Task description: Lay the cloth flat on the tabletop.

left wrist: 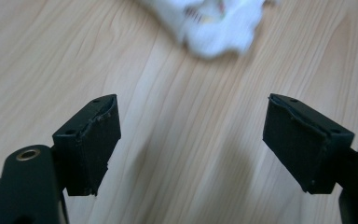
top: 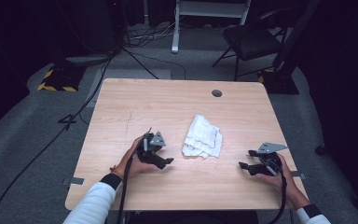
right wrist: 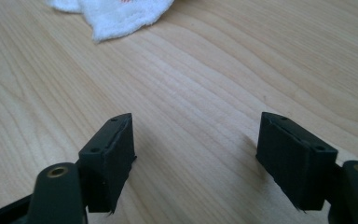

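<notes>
A crumpled white cloth point(top: 203, 136) lies in the middle of the wooden table point(top: 168, 102). My left gripper point(top: 164, 161) rests low over the table to the cloth's left, jaws pointing right toward it, open with nothing between them. In the left gripper view the cloth point(left wrist: 214, 23) is blurred just ahead of the gripper point(left wrist: 191, 140). My right gripper point(top: 247, 159) sits near the table's right front, jaws pointing left, open and empty. In the right gripper view the cloth's edge point(right wrist: 116, 16) lies ahead at the upper left of the gripper point(right wrist: 196, 158).
A round grey grommet point(top: 216, 93) sits near the table's far edge. Beyond the table stand a black chair point(top: 251, 42), a white frame point(top: 205, 14) and cables on the grey floor. A person's hands and white sleeves point(top: 93, 205) come in from the bottom.
</notes>
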`<state>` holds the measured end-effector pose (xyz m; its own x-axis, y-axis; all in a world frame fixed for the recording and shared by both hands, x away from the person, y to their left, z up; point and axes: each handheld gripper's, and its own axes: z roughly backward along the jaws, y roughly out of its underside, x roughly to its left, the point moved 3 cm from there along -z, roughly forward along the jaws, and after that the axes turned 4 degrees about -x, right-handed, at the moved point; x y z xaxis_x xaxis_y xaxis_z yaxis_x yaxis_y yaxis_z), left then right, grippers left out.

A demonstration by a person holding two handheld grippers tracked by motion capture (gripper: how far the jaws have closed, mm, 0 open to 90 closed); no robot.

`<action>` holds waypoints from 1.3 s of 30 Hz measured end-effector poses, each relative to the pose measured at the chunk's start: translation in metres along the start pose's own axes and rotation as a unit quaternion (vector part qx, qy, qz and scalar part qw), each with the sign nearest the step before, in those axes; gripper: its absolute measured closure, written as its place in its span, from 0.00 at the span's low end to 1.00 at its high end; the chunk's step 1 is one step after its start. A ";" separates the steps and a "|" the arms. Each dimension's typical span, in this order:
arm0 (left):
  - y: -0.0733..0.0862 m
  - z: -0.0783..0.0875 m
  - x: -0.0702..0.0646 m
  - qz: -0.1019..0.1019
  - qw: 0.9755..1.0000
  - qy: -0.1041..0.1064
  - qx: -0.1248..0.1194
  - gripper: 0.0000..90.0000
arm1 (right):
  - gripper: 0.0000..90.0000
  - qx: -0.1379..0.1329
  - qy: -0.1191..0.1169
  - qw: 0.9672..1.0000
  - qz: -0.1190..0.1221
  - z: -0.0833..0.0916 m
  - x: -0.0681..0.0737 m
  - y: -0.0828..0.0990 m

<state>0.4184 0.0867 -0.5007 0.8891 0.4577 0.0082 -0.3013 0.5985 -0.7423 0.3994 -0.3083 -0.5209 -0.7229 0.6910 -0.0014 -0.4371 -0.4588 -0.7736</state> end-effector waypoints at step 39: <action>-0.101 -0.124 -0.054 -0.103 0.991 0.070 0.046 0.60 | 0.31 -0.016 0.005 1.000 -0.007 0.001 -0.003 0.004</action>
<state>0.4433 -0.0800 -0.5097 0.9722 0.2280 0.0542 -0.1338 0.7301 -0.6701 0.3994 -0.3132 -0.5231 -0.7113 0.7028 0.0022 -0.4294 -0.4321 -0.7930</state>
